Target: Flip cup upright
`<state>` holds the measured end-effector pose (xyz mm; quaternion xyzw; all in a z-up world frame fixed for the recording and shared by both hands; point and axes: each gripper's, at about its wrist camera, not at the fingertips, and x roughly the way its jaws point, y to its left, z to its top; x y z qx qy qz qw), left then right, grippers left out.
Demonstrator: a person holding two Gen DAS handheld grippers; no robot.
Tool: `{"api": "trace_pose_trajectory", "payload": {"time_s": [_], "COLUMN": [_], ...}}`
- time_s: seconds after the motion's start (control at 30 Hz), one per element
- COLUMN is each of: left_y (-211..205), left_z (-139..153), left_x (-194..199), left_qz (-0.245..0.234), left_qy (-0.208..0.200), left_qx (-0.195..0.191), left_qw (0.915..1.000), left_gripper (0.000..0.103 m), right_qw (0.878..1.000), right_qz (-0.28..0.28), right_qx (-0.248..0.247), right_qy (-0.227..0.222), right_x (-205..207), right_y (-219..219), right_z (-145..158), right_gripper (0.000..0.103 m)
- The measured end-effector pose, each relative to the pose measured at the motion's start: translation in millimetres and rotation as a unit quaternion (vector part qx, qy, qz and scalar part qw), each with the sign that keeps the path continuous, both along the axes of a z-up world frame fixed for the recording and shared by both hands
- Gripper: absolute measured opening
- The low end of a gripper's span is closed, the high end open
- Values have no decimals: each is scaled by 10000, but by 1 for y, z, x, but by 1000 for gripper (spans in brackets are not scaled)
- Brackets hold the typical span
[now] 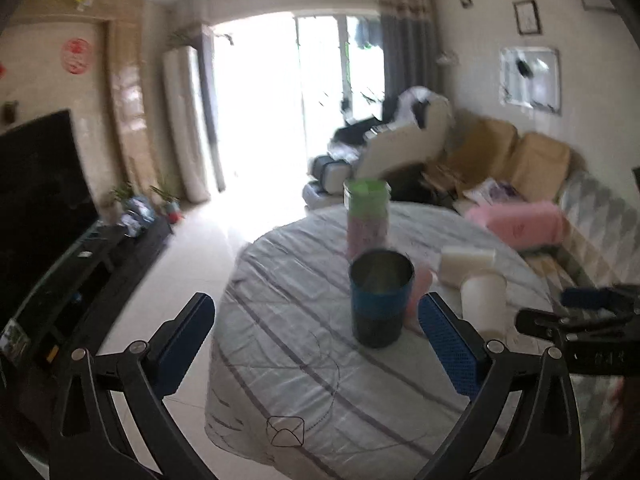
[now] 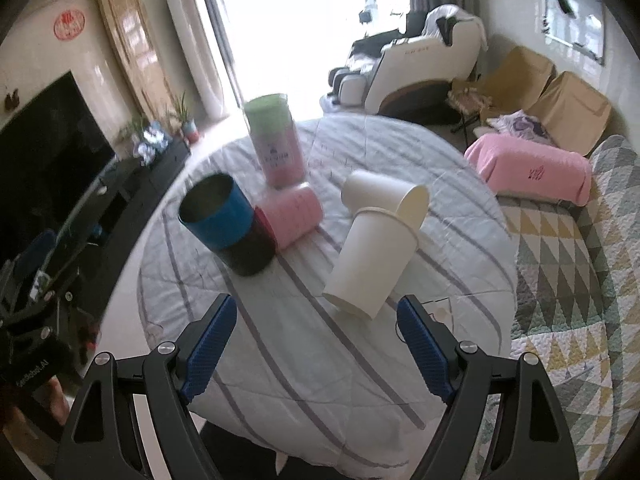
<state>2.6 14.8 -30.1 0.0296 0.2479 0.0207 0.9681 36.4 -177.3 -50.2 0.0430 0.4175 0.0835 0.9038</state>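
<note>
While both of your grippers hang wide apart and empty, the job looks to be at the approach stage: nothing is grasped yet. The white paper cup stands mouth-down on the round table, just ahead of the right gripper and slightly toward its right finger. A second white cup lies on its side right behind it, seemingly touching its upturned base. Your next move, I judge, is to slide the right fingers around the cup's wall, close gently (paper crushes easily), lift and roll it over. The left gripper faces the upright blue-and-black can. Room is tight behind and to the left, where a pink cup lies; the near table edge leaves open space toward you.
</note>
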Motion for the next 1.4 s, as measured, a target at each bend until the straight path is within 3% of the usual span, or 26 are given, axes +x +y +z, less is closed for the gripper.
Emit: {"api": "trace_pose_trajectory", "payload": {"time_s": [0.1,0.27,0.4,0.57,1.07,1.4], "left_y": [-6,-10,-10,-17,-42,-47], "left_z": [5,4,4,8,16,22], "left_x": [-13,-21,-27,-33,-25,-16], "left_qz": [124,-34,10,-96,-166,37], "left_qy": [-202,8,16,30,-86,-466], "left_qx": [41,-274,-393,-437,-222,-56], "left_qw": [9997,9996,9992,9990,9996,9989], "left_gripper": [103,103,103,103,103,103], "right_qw": [9992,9938,9841,9729,9648,9613], "right_qz": [-148,-357,-465,-539,-604,-550], "right_qx": [108,139,-50,-351,-429,-459], "right_qy": [-368,-1040,-1713,-2223,-2524,-2661], "right_x": [-16,-42,-64,-82,-73,-62], "right_y": [-5,-8,-5,0,-14,-12], "right_z": [10,26,37,44,50,54], "right_gripper": [84,84,84,84,84,84]}}
